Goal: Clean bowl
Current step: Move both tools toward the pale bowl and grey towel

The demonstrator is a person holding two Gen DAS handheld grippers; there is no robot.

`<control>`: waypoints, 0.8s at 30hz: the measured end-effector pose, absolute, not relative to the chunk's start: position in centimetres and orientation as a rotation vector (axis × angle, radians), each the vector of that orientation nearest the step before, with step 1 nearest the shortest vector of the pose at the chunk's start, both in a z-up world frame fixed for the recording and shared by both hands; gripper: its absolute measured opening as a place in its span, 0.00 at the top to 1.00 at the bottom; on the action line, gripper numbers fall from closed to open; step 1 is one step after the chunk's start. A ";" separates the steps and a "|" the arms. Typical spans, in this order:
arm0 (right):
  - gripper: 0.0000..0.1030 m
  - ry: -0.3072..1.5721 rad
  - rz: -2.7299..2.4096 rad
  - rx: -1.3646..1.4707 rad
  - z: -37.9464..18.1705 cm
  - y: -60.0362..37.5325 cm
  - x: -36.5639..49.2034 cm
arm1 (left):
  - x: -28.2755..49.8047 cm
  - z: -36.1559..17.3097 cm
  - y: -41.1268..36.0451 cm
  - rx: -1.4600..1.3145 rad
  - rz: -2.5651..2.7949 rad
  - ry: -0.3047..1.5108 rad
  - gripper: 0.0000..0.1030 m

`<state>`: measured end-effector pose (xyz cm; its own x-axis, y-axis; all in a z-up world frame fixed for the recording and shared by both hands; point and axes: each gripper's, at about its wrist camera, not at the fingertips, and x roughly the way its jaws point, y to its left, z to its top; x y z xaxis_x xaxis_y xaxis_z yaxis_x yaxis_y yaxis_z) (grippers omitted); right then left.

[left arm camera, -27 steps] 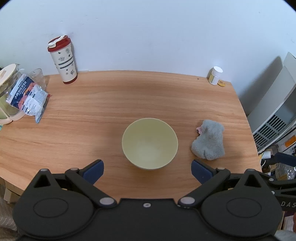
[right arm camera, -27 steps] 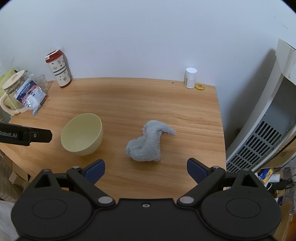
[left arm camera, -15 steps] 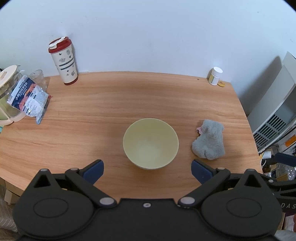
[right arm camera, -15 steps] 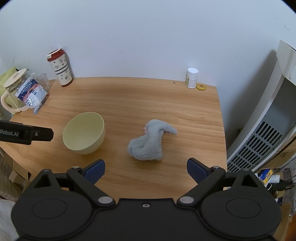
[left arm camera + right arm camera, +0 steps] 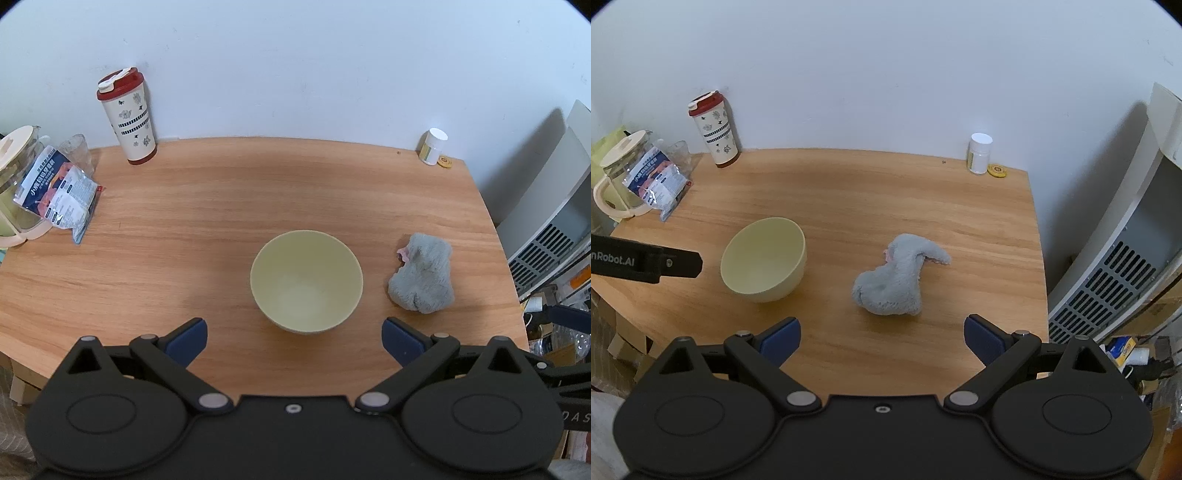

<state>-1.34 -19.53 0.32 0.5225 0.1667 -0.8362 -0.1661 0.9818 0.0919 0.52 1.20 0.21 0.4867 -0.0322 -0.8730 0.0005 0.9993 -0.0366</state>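
Observation:
A pale yellow bowl (image 5: pixel 306 280) stands upright and empty on the wooden table (image 5: pixel 221 206). It also shows in the right wrist view (image 5: pixel 764 260). A crumpled grey cloth (image 5: pixel 423 278) lies to the right of the bowl, also seen in the right wrist view (image 5: pixel 894 277). My left gripper (image 5: pixel 293 341) is open and empty, just in front of the bowl. My right gripper (image 5: pixel 882 339) is open and empty, just in front of the cloth. Part of the left gripper's body (image 5: pixel 646 260) shows at the left of the right wrist view.
A red-lidded tumbler (image 5: pixel 127 116) stands at the back left by the wall. A kettle (image 5: pixel 16 192), a glass and a snack packet (image 5: pixel 59 194) sit at the left edge. A small white bottle (image 5: pixel 433 146) and a yellow cap (image 5: pixel 445 161) are at the back right. A white appliance (image 5: pixel 1123 236) stands right of the table.
Both views have shifted slightly, so bowl and cloth sit a little further right in frame. Both grippers stay open. Nothing on the table has moved.

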 end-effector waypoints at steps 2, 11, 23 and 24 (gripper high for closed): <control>0.05 1.005 0.198 -0.002 0.3 -19.3 -1.4 | 0.6 0.2 1.4 -0.034 -0.020 1.068 0.00; 0.05 1.022 0.220 -0.022 0.3 -18.5 -0.6 | 1.3 -0.3 2.0 -0.043 -0.013 1.087 0.00; 0.05 1.003 0.225 0.041 -1.6 -18.9 3.5 | 4.4 -1.9 4.5 -0.029 0.041 1.145 0.00; 0.05 1.005 0.222 0.036 -1.7 -18.8 3.6 | 4.6 -2.0 4.6 -0.024 0.044 1.149 0.00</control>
<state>3.64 -18.85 -1.71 0.5157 0.2013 -0.8328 -0.1684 0.9769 0.1319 4.65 4.61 -1.99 0.4090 0.0227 -0.9123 -0.0478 0.9988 0.0034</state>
